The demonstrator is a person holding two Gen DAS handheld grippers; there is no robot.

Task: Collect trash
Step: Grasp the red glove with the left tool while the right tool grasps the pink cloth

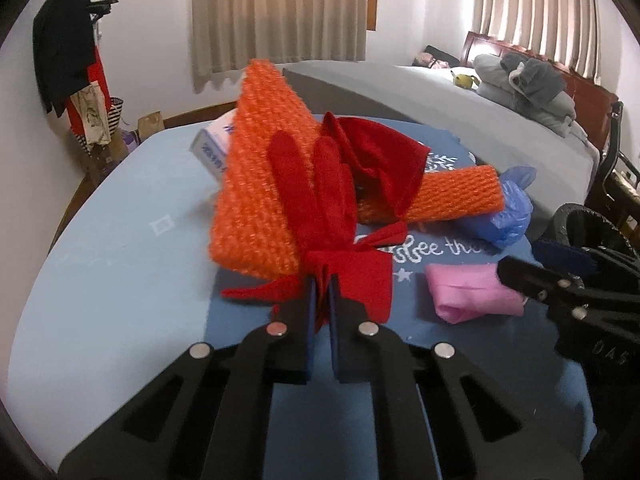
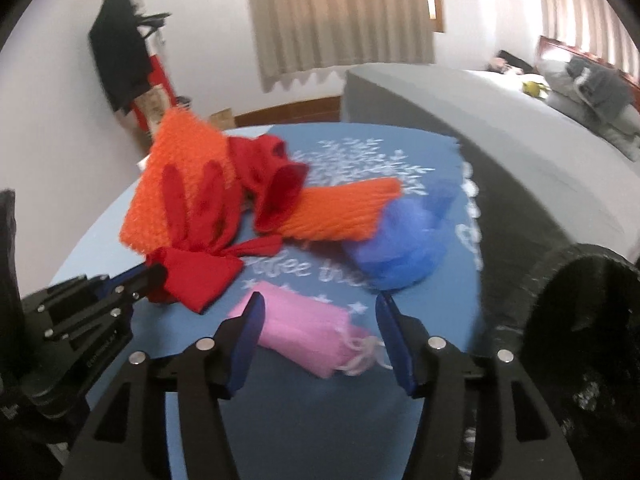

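Between the spread fingers of the right gripper (image 2: 320, 340) lies the pink pouch (image 2: 304, 332), long axis crosswise; left gripper (image 1: 320, 280) clamps the red cloth (image 1: 352, 276).

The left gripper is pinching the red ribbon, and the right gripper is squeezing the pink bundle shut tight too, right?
Not quite. The left gripper is pinching the red ribbon, yes. But the right gripper is open: in the right wrist view its jaws stand wide apart on either side of the pink bundle, not squeezing it.
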